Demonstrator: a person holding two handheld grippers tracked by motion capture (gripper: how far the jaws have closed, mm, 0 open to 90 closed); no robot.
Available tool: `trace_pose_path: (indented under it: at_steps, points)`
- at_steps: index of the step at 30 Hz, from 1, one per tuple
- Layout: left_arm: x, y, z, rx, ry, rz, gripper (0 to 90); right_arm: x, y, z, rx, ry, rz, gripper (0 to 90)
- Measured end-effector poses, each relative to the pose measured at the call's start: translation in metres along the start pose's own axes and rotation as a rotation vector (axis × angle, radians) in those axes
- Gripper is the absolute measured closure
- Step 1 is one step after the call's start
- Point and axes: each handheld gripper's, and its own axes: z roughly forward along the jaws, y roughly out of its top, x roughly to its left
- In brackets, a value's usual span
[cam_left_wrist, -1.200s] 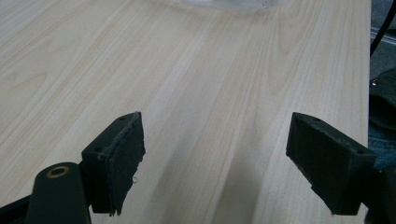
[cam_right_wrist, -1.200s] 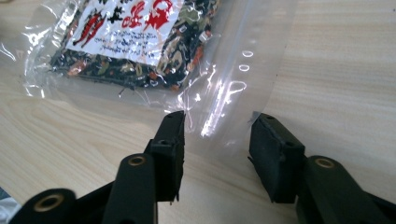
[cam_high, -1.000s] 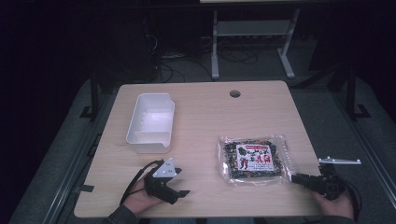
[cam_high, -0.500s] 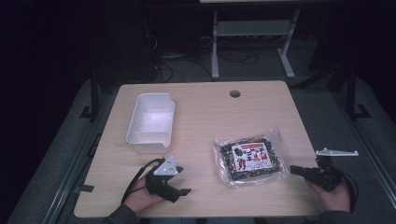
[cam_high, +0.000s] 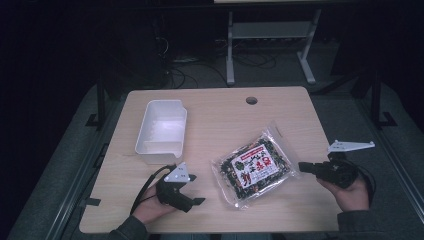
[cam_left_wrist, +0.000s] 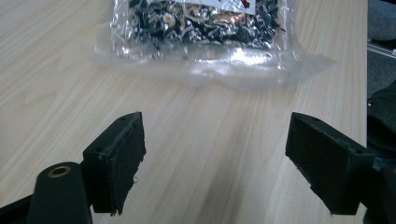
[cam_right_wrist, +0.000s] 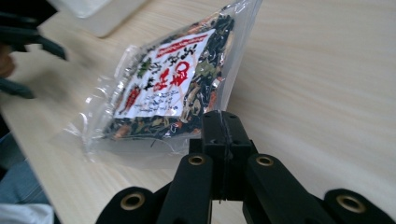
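Packet (cam_high: 253, 168) flat on table (cam_high: 220, 115), long axis diagonal; right tongs (cam_high: 303, 167) clenched empty, left tongs (cam_high: 197, 189) released.

Black grippers (cam_high: 197, 201), brass-ringed pivots, grey plates

A see-through bag of dark dried food

The bag (cam_high: 254, 168) lies flat on the wood, turned at a slant, a little right of the middle of the high view. It is clear and crinkly, sealed shut, full of dark bits with some orange and green. A white label with red writing sits on top.
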Motion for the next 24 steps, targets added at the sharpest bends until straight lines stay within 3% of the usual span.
trace_pose_path:
  at_steps: [8, 16, 24]
  points:
    - [0.008, 0.009, 0.002, -0.021, -0.015, -0.015, 19.3, 0.027, 0.044, -0.007, 0.007, 0.083, -0.150, 89.8]
    - [0.018, 0.019, 0.004, -0.033, -0.020, -0.029, 19.3, 0.052, 0.075, -0.012, 0.025, 0.152, -0.278, 89.8]
    - [0.028, 0.027, 0.013, -0.054, -0.050, -0.052, 18.8, 0.069, 0.093, -0.016, 0.030, 0.210, -0.357, 89.8]
